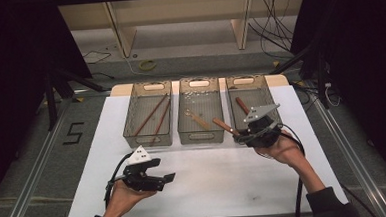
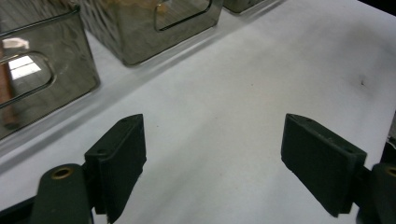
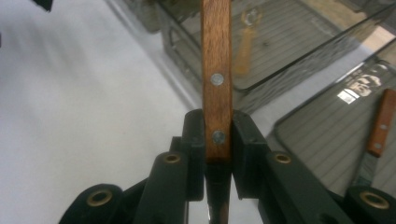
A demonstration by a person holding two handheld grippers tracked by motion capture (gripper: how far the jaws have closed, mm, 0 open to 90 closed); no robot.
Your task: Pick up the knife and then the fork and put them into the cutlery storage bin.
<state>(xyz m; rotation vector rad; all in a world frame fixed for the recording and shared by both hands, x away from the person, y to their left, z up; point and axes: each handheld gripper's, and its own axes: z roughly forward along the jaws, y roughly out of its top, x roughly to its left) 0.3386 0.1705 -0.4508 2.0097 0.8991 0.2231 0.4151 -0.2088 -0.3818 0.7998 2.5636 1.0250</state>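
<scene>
My right gripper (image 1: 238, 133) is shut on a wooden-handled utensil (image 1: 221, 123), held above the front edge between the middle bin (image 1: 201, 136) and the right bin (image 1: 247, 80). In the right gripper view the riveted brown handle (image 3: 217, 84) sticks up out of the right gripper (image 3: 217, 121), clamped between both pads; its metal end is hidden below the jaws. My left gripper (image 1: 163, 170) hovers low over the white mat (image 1: 214, 177) near the front left, open, with nothing between its pads (image 2: 119, 158).
Three grey see-through bins stand in a row at the back of the mat. The left bin (image 1: 149, 136) holds brown sticks (image 1: 151, 115), the middle one a wooden-handled utensil (image 1: 197, 119), the right one a wooden-handled knife (image 3: 380, 126). Dark stands flank the table.
</scene>
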